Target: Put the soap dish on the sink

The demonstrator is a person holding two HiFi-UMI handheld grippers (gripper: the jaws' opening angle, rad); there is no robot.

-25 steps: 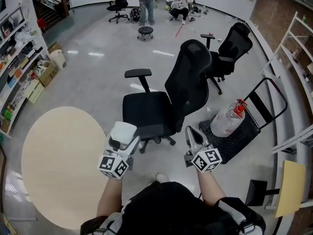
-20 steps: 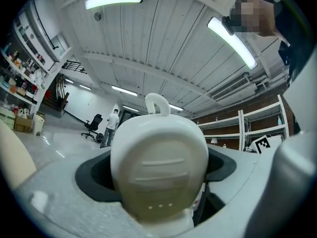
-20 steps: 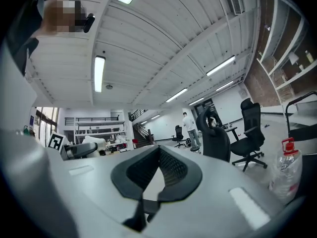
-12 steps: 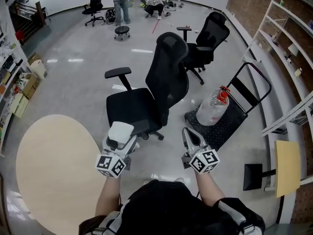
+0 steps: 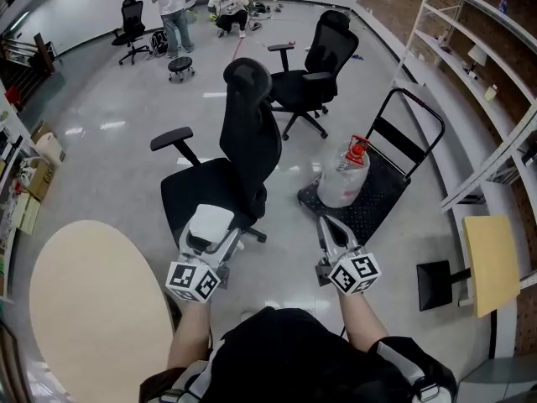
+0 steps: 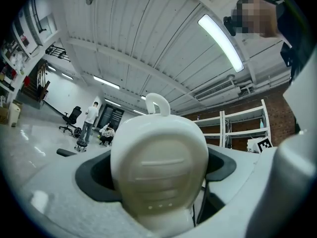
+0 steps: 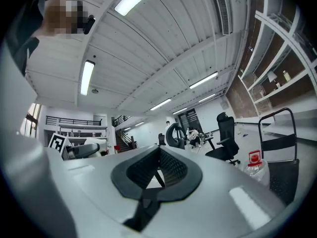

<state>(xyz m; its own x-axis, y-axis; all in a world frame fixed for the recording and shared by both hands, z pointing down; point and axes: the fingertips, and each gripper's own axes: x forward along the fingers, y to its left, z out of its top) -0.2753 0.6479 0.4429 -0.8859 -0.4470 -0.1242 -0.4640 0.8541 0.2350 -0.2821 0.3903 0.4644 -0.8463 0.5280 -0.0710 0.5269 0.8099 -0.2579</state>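
**Dish in the left gripper, no sink in view**

My left gripper [image 5: 207, 235] is clamped on the dish [image 6: 158, 157], a white moulded piece with shallow ribs on the face turned to the camera and a small loop standing up at its far end. It fills the space between the jaws, which are spread about as wide as the dish. My right gripper [image 5: 332, 228] carries nothing, and its jaws are pressed together.

I am standing on open floor with a chair [image 5: 225, 170] ahead, a jug [image 5: 339, 180] on a cart to the right and a round table [image 5: 84, 309] to the left. No sink shows in any view.

I judge the dish to be light, stiff plastic with a smooth, glossy skin, so it could slide under a loose pinch or crack under a hard one. Gripping across the broad ribbed middle, as now, seems soundest. The thin loop looks too weak to hold by.
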